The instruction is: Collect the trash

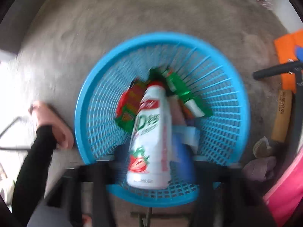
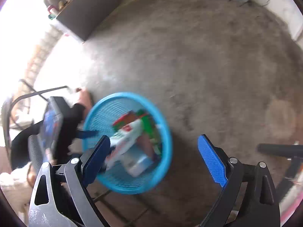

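Since the grey concrete floor [image 1: 113,28] around it looks bare, your work centres on the round blue plastic mesh basket [image 1: 161,36], which sits directly under the left tool [image 1: 151,162]. That tool points straight down into it, so it is much the nearer. The white plastic bottle with a strawberry print and red cap [image 1: 151,132] lies inside the basket, base towards the tool and cap towards the bottom, its long axis running away from you along the fingers. Blur hides the pads, so I cannot tell whether they grip the bottle. The right tool [image 2: 153,138] stands wide apart and empty, beside the basket. The crumpled red and green wrappers [image 1: 130,104] lie beneath the bottle.
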The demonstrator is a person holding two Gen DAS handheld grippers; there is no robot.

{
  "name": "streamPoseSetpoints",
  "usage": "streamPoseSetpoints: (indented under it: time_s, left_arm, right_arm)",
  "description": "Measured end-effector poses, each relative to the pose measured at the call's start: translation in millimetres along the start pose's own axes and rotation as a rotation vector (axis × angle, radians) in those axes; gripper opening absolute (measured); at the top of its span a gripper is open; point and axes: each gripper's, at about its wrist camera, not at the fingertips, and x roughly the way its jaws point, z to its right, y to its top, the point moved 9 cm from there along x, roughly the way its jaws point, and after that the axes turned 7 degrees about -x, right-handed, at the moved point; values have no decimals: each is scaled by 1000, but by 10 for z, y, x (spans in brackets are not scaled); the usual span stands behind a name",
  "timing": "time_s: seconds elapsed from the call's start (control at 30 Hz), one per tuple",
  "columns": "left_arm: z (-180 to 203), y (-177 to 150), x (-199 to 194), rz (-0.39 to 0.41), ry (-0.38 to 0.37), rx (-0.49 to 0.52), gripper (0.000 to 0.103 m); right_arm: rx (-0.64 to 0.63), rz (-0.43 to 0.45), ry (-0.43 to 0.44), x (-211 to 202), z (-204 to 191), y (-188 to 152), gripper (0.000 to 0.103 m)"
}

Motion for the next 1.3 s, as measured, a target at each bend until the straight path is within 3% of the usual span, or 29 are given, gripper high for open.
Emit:
streamPoseSetpoints:
  time_s: [0.03, 0.1, 0.2, 0.33, 0.4, 0.5, 0.57, 0.63, 0.67, 0.77, 0.87, 0.97, 1.13, 1.3]
  left_arm:
    - [12, -8, 86, -24, -20, -2, 11]
    - [41, -42, 275, -47, -3, -9, 4]
    - [12, -49, 577, -69, 31, -36, 3]
    - [-27, 78, 581, -60, 70, -57, 3]
    - [-86, 77, 402, -51, 120, -76, 3]
    - [-162, -33, -280, 32, 59, -240, 4]
    - [-214, -221, -860, 114, 11, -351, 20]
    - [-211, -438, -1424, 244, 11, -405, 58]
    - [-201, -573, -1682, 309, 21, -417, 61]
    - [-27, -826, -2247, 469, -28, -370, 67]
    - [-10, -1102, -2457, 567, 86, -340, 71]
    - [49, -1348, -2427, 573, 78, -361, 74]
    - [-30, -1454, -2347, 592, 58, -384, 75]
    - [-109, -1480, -2302, 628, 112, -398, 75]
  right_arm:
    - [-11, -1, 25, -80, -59, -3, 89]
    - [-34, 18, 28, -192, -141, 6, 89]
    - [-49, 44, 19, -293, -147, 48, 89]
    - [20, 38, 28, -286, -11, 47, 89]
    - [59, 26, 22, -276, 62, 40, 89]
    - [83, 21, -13, -329, 89, 14, 89]
    - [73, 27, -24, -350, 28, -10, 89]
    - [62, 38, -44, -370, -59, -34, 89]
    - [62, 50, -47, -411, -119, -50, 89]
    - [121, 119, -30, -496, -314, -141, 89]
    - [135, 235, -13, -686, -546, -295, 89]
    - [112, 311, -66, -807, -679, -455, 90]
    - [98, 285, -114, -705, -807, -611, 90]
    - [48, 289, -185, -671, -886, -667, 90]
